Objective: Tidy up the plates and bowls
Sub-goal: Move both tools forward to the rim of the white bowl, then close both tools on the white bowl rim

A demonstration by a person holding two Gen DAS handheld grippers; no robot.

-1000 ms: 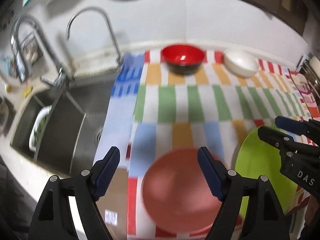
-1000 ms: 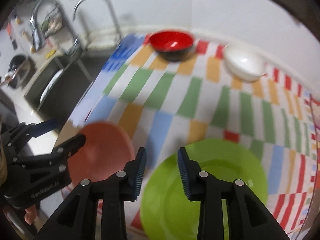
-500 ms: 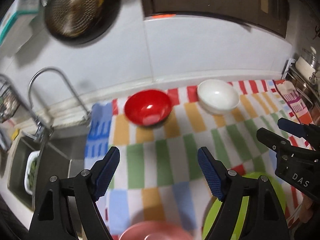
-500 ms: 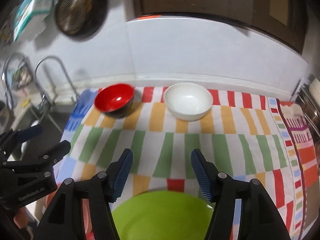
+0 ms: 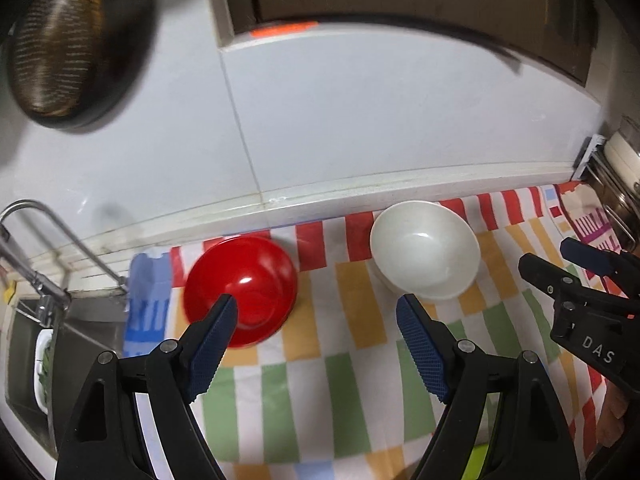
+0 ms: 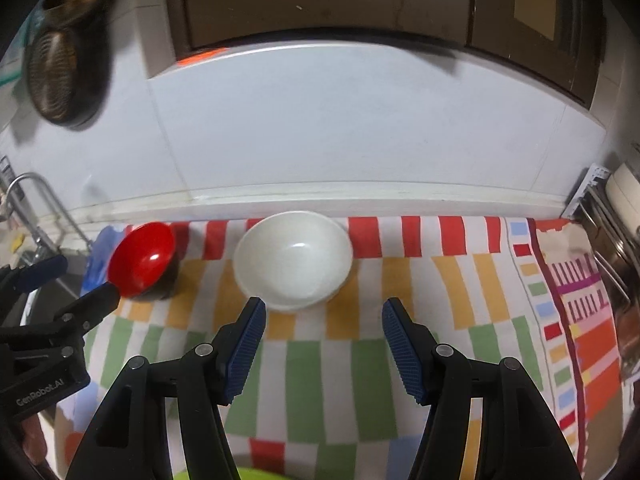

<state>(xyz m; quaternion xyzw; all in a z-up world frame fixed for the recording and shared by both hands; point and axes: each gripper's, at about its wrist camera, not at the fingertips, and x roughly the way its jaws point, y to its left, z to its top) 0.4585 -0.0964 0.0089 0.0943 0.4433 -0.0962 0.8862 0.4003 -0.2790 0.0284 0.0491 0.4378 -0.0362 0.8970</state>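
A red bowl (image 5: 242, 289) and a white bowl (image 5: 425, 249) stand side by side near the wall on a colourful checked cloth (image 5: 352, 364). My left gripper (image 5: 318, 316) hovers open above the cloth, its left fingertip in front of the red bowl, with nothing between its fingers. My right gripper (image 6: 323, 316) is open and empty just in front of the white bowl (image 6: 293, 258); the red bowl (image 6: 143, 261) is to its left. A sliver of the green plate (image 6: 256, 476) shows at the bottom edge. Each gripper appears at the side of the other's view.
A sink (image 5: 28, 344) with a curved tap (image 5: 40, 232) lies left of the cloth. A dark pan (image 5: 60, 48) hangs on the white wall. A metal rack (image 6: 612, 240) stands at the right edge. Dark cabinets run above.
Both grippers moved away from the pink and green plates toward the bowls at the wall. The right jaws widened. The plates slid out of view below.
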